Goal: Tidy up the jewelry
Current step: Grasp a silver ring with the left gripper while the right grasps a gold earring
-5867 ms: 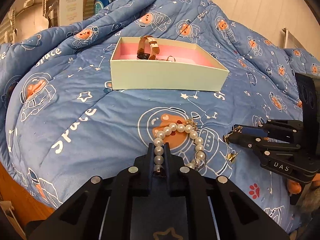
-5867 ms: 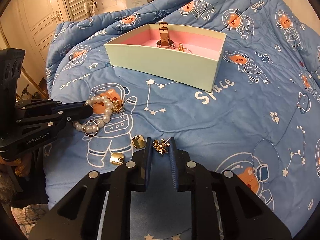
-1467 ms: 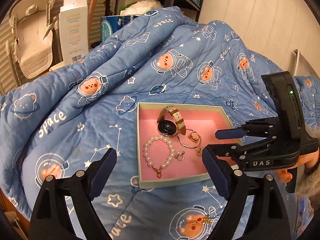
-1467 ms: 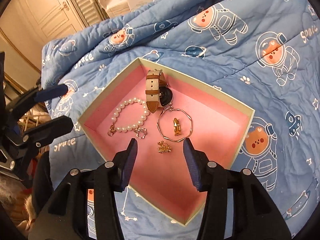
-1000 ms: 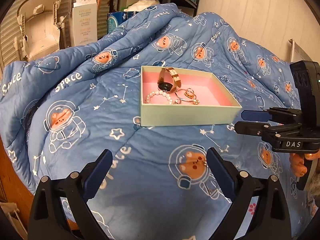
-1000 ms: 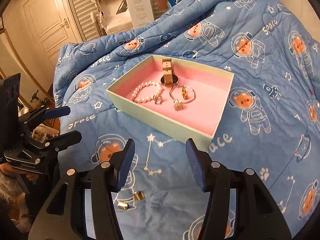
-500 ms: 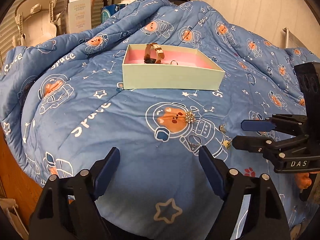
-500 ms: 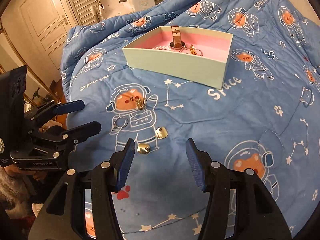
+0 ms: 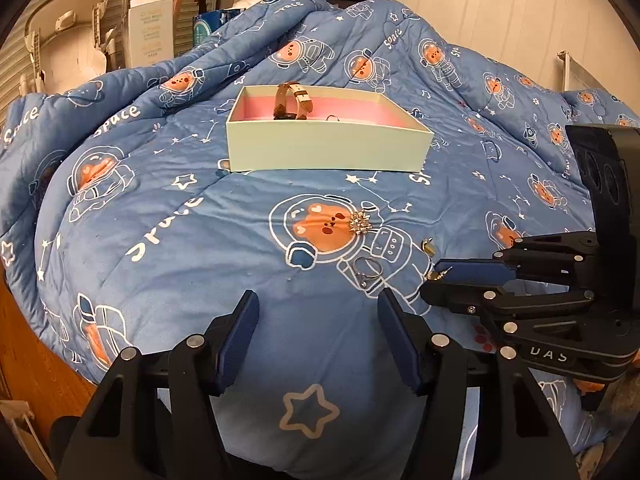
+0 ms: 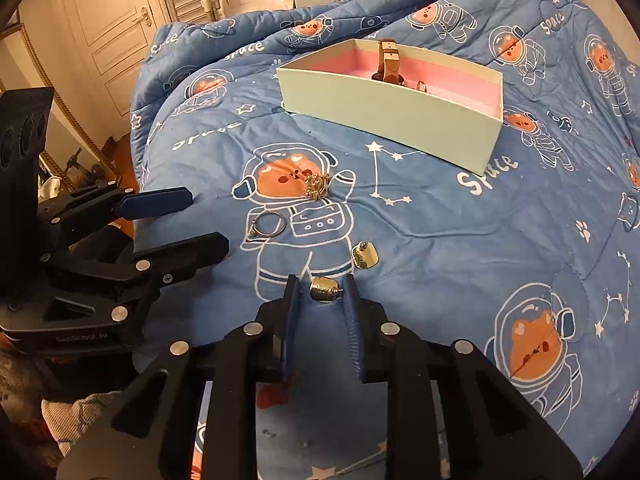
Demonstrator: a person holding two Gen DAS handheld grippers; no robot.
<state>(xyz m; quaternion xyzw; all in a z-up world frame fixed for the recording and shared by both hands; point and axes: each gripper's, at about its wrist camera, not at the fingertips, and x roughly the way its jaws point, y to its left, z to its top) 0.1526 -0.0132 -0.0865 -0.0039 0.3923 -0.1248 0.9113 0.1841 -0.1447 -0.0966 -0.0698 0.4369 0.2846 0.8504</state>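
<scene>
A pale green box [image 9: 328, 152] with a pink inside sits on the blue quilt and holds a tan-strapped watch [image 9: 290, 100]; it also shows in the right wrist view [image 10: 392, 116]. On the quilt lie a sparkly brooch [image 9: 360, 223], a silver ring [image 9: 366, 270] and two gold earrings [image 10: 364, 256] [image 10: 325, 289]. My left gripper [image 9: 316, 312] is open and empty just short of the ring. My right gripper [image 10: 320, 292] is open, its fingertips on either side of the nearer gold earring, not touching it.
The quilt [image 9: 160, 220] humps up behind the box. A white carton [image 9: 150, 32] and shelving stand beyond it on the left. The bed's wooden edge [image 9: 24, 340] runs along the lower left. A white door [image 10: 116, 28] is at the far left.
Both grippers have come lower and closer to the quilt. My right gripper has narrowed and now brackets the nearer gold earring. My left gripper has narrowed a little near the ring.
</scene>
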